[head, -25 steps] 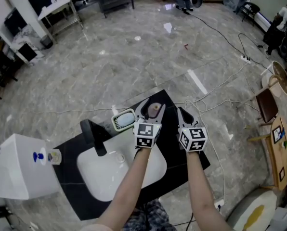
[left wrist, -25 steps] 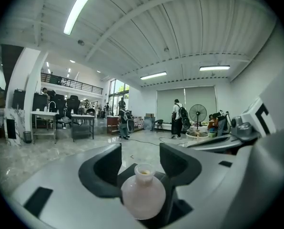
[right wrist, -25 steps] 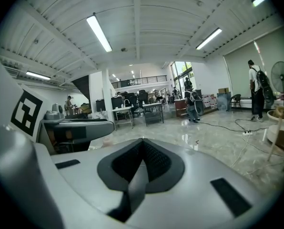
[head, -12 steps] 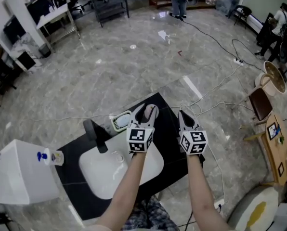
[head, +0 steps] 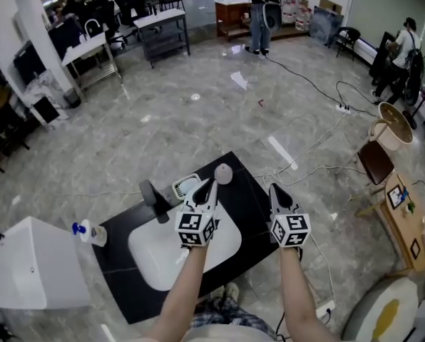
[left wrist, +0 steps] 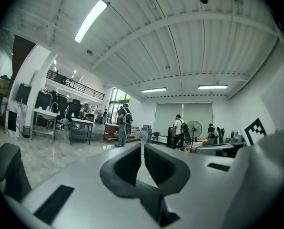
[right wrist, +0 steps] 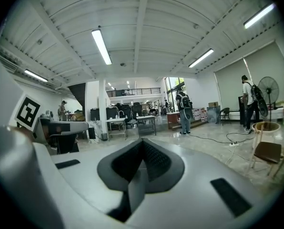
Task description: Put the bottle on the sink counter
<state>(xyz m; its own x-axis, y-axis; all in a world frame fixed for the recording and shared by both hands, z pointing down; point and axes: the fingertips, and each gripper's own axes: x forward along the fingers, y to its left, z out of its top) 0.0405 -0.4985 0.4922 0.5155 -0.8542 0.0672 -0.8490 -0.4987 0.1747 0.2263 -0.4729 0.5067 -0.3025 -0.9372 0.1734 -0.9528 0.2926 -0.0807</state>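
Observation:
The bottle (head: 222,173), seen from above as a round pinkish-grey top, stands on the far corner of the black sink counter (head: 259,206). My left gripper (head: 210,184) sits just short of the bottle, to its near left, without touching it. In the left gripper view the jaws of the left gripper (left wrist: 142,145) are closing, their tips almost together with nothing between them. My right gripper (head: 275,189) hovers over the counter's right edge. In its own view the right gripper (right wrist: 142,141) is shut and empty. Both gripper views look out across the hall, so neither shows the bottle.
A white basin (head: 155,254) fills the counter's middle, with a black faucet (head: 154,199) behind it and a green-rimmed soap dish (head: 185,188) beside the bottle. A white cabinet (head: 34,269) with a spray bottle (head: 91,231) stands at the left. Cables (head: 309,159) cross the floor; people stand far off.
The left gripper's jaws stood open around the bottle; they have drawn back toward me and closed. The bottle now stands free on the counter. The right gripper has barely moved.

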